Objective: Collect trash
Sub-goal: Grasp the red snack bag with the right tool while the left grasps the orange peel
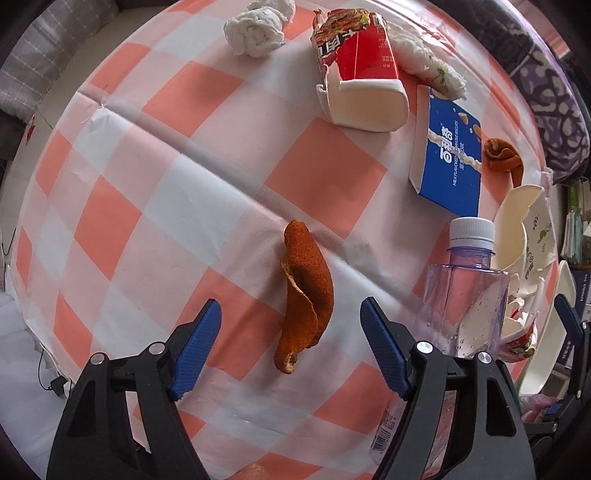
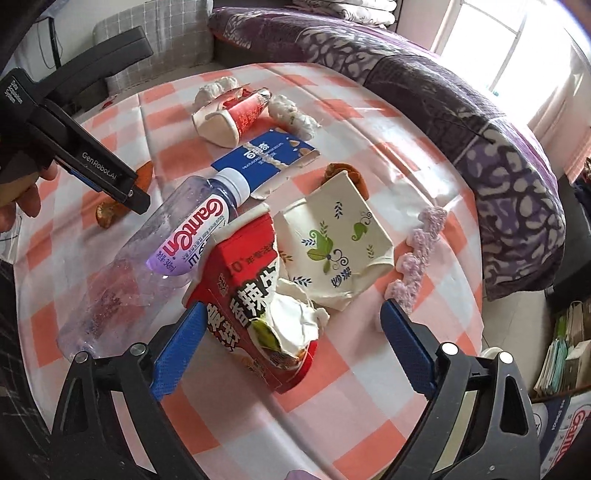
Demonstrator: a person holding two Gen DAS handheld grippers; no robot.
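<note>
Peel (image 1: 304, 299) lies between my left gripper's (image 1: 291, 347) wide jaws, light and brittle; I would pinch its middle. Right gripper (image 2: 291, 350) is wide over the carton (image 2: 255, 306).

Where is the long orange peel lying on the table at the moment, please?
In the left wrist view, the orange peel lies on the checked tablecloth between the open left tool's fingers, left of the plastic bottle.

Orange peel pieces: two, long one (image 1: 304, 295), curled one (image 1: 503, 155). Tissue wads: three (image 1: 255, 31). Plastic bottle (image 2: 177, 236): one. Crushed paper cups: three (image 2: 332, 243). Blue carton (image 1: 448, 155): one.
</note>
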